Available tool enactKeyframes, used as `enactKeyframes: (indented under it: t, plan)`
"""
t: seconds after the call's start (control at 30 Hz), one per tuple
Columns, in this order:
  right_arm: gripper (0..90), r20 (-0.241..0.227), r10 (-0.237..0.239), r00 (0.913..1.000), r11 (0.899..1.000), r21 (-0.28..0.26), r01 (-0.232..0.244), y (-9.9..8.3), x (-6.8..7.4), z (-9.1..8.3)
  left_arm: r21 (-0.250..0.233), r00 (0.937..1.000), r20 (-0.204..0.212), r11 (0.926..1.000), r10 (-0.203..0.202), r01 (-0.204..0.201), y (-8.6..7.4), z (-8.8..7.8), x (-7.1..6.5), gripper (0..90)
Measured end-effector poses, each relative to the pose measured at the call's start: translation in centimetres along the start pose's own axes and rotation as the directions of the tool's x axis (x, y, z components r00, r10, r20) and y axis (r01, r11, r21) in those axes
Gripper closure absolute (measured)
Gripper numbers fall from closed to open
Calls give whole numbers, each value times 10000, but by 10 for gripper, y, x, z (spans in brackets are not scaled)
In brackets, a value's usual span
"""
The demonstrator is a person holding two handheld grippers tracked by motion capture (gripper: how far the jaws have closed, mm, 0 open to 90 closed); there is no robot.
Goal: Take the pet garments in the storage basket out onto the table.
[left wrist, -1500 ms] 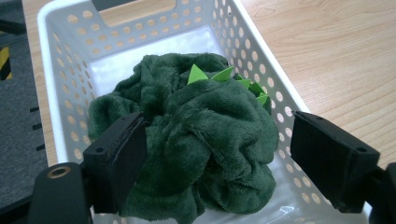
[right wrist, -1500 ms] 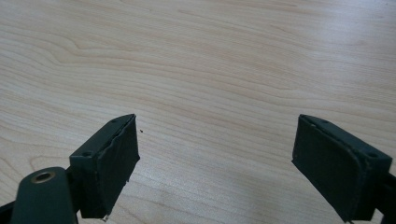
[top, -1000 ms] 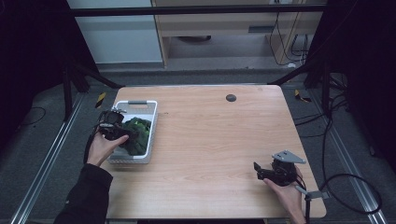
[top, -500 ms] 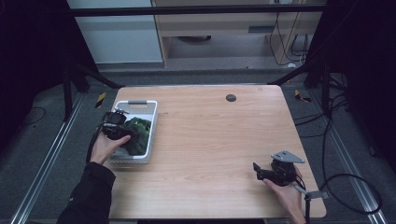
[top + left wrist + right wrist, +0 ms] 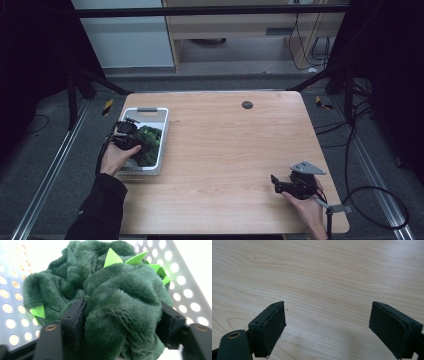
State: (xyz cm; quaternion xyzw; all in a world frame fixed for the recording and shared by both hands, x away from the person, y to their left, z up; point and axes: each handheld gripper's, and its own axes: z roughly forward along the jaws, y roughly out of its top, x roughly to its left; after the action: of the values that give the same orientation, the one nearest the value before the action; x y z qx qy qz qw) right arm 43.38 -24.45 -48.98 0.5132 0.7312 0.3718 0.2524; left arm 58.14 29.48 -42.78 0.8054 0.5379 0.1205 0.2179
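So the left gripper (image 5: 131, 136) is down in the white perforated basket (image 5: 161, 145) at the left edge of the wooden table (image 5: 225, 150), and its jaws have just been closing in on the green plush toy (image 5: 110, 302). In the left gripper view both black jaws are sunk into the fuzzy fabric, one on each side, and the plush bulges out between and over them, so it's a proper squeeze on the toy at a middling width, not closed right down.

The toy is a crumpled dark green lump with lime green felt spikes (image 5: 140, 260). It's too bunched up to say which end is the head or which way it points. The row of spikes runs across the top on the far side from the claw, trailing off toward the right jaw, and one stray lime triangle sits just beside the left jaw. From the high view the green mass (image 5: 149, 142) stretches roughly along the basket's length, with the claw at its left flank.

The right gripper (image 5: 280, 186) is well apart from all that, near the front right corner of the table. Its jaws stand wide, nothing between them but bare wood grain ahead.
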Motion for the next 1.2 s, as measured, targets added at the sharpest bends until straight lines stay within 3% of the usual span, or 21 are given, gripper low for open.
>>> enactKeyframes:
  t: [0.23, 0.4, 0.67, 0.9, 1.07, 1.2]
  plan:
    - [136, -24, -27, 10000, 10000, 47, 28, 0, 0, 0, -70, 9995, 71, 9995, -298, 299, -3, 1, 1, 615]
    - [136, -40, -18, 10000, 10000, 97, 18, 0, 0, 1, -88, 10000, -26, 9999, -84, 84, -4, -2, -2, 708]
    - [135, -33, -2, 10000, 10000, 78, 2, -1, 0, 0, -393, 9999, -69, 9992, -74, 71, -5, -10, -6, 736]
    - [135, -18, -22, 10000, 9999, 106, 22, -1, -1, 0, -731, 9997, 244, 9973, -92, 109, -9, -21, -4, 740]
    - [135, -66, 169, 9998, 9998, 71, -169, -2, -4, -2, -1197, 9992, 393, 9928, -56, 103, -9, -38, -2, 740]
    - [135, -11, 88, 10000, 9999, 121, -88, -3, -5, -1, -1569, 9997, 261, 9876, -15, 56, -10, -51, -1, 741]
